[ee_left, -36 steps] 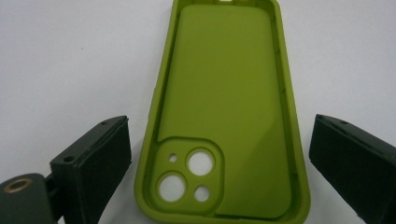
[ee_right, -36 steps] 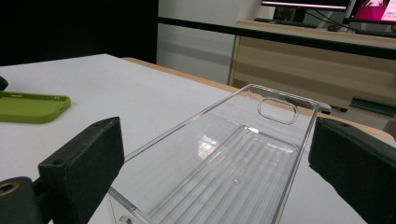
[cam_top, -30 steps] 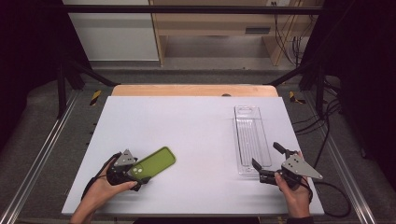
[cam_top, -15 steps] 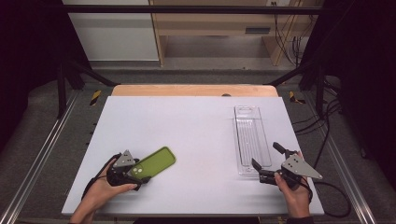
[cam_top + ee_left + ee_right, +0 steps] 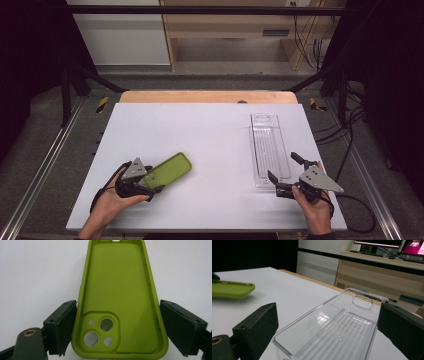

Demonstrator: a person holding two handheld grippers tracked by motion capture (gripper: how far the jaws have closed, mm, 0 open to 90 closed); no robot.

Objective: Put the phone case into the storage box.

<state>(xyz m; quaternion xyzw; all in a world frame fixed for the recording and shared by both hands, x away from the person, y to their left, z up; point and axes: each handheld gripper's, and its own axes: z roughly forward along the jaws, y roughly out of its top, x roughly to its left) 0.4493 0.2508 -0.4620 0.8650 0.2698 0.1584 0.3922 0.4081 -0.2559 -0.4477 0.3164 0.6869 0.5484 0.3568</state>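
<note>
The green phone case (image 5: 120, 302) is lying hollow side up on the white desk (image 5: 210, 130), its camera-cutout end sitting between the jaws of the left claw (image 5: 152, 181) and its far end reaching away from that claw; in the left gripper view one pad (image 5: 65, 325) is standing right against the case's edge, while the other pad (image 5: 180, 325) is showing a slim strip of desk between itself and the case, so the jaws are spread around the case rather than pinching it, though they have just been closing in on it; whether the nearer pad is truly touching is hard to tell from this angle. The person's left hand (image 5: 107, 200) is holding that claw low over the desk. Well away from it, the right claw (image 5: 283, 174) is standing spread, its jaws flanking the near end of a clear plastic tray (image 5: 269, 150) without pressing it; the right hand (image 5: 312, 212) is gripping it from behind.
</note>
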